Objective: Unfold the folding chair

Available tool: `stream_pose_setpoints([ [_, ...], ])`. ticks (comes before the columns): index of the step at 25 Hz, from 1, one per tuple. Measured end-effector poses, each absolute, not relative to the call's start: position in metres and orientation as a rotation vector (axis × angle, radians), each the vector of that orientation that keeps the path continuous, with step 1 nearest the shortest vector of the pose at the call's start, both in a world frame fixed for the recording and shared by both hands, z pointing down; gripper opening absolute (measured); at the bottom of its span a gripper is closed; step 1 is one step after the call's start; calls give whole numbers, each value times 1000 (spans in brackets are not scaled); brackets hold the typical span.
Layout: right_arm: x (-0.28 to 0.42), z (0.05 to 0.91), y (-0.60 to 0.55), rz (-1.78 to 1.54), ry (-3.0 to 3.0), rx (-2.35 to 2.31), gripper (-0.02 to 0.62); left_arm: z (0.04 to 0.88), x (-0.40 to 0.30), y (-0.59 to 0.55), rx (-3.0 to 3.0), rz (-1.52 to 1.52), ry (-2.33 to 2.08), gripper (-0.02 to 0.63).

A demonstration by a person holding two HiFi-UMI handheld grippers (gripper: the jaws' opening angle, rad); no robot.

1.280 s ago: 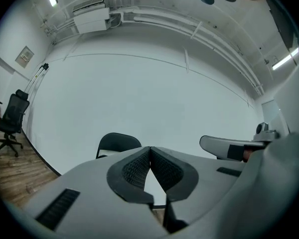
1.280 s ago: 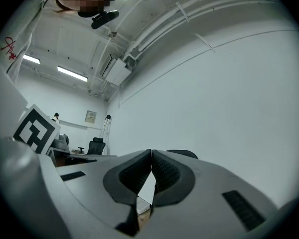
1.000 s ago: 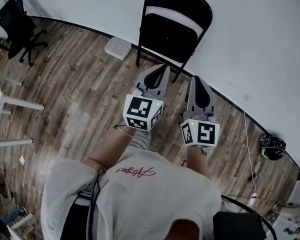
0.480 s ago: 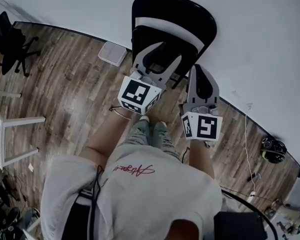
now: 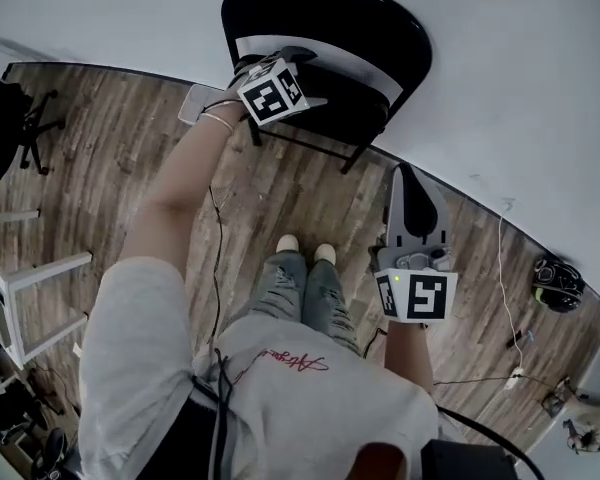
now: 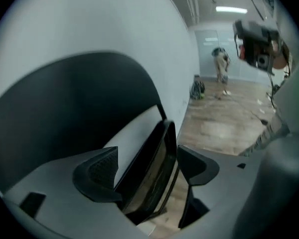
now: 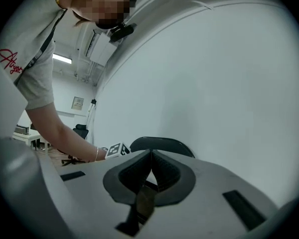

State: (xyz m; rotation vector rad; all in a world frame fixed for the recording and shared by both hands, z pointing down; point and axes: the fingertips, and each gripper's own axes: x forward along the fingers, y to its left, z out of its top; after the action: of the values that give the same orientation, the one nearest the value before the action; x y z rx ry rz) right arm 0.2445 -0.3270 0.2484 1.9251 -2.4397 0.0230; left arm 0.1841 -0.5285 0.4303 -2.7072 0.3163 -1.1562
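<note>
A black folding chair (image 5: 330, 38) stands folded, leaning on the white wall. My left gripper (image 5: 305, 78) reaches out to the chair's left side, just under the backrest. In the left gripper view the jaws of the left gripper (image 6: 147, 163) are opening, and the folded seat's edge (image 6: 157, 158) stands between the pads without being pressed. My right gripper (image 5: 405, 178) hangs back over the floor, right of the chair and apart from it. It is shut on nothing, and past its right gripper (image 7: 149, 156) fingertips shows the chair's backrest (image 7: 164, 144).
A flat white box (image 5: 193, 103) lies on the wood floor left of the chair. An office chair (image 5: 5, 118) and white table legs (image 5: 40, 268) stand at the left. Cables (image 5: 505, 298) and a dark round object (image 5: 558, 283) lie along the wall at the right.
The left gripper has swung forward and left to the chair's seat, rolled over, and its jaws have opened. The right gripper has dropped back and stays shut.
</note>
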Motion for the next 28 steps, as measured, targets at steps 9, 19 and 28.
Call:
stream_pose_setpoints([
  [9,248,279,-335,130,-2386,1956,17,529,205,-558,-2287,-1597,-115,373],
  [19,251,288,-447,-15,-2385,1724,17,561,204,-554,-2103,-1672,-201,231],
  [28,310,301,-512,-275,-2017,1772,47,557,202,-539,-2081,-1613,-119,198],
])
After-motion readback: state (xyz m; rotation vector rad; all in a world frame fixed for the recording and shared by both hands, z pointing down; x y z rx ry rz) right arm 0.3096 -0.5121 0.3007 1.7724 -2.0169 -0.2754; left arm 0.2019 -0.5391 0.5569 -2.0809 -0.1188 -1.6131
